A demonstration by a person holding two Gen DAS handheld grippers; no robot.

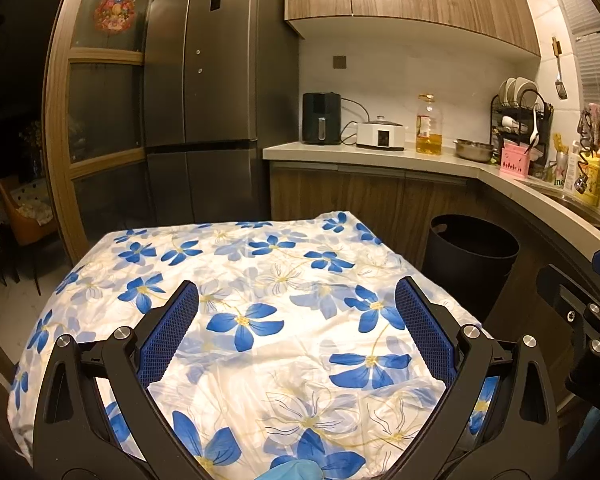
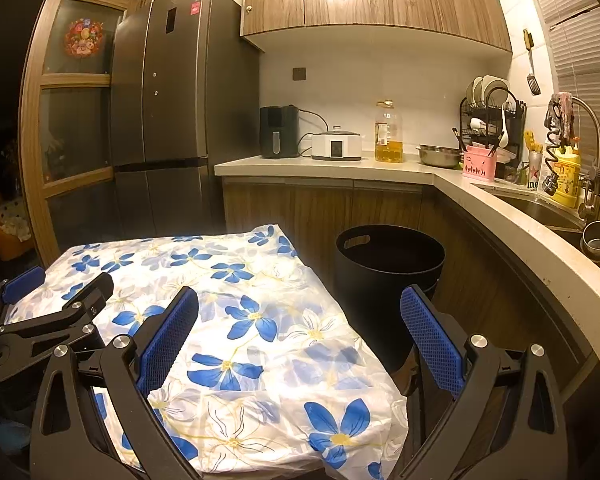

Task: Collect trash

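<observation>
Both hand-held grippers wide open, gripping nothing: left hand-held gripper and right hand-held gripper over the tabletop with its blue-flower cloth. Black trash bin on the floor right of it. Fridge far left, kitchen counter far right.

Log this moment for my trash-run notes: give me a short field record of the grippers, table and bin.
left gripper: open, holding nothing, over the table
right gripper: open, holding nothing, over the table's right edge
table: covered by a blue-flowered cloth; no trash visible on it
bin: black, on the floor right of the table, below the counter
</observation>
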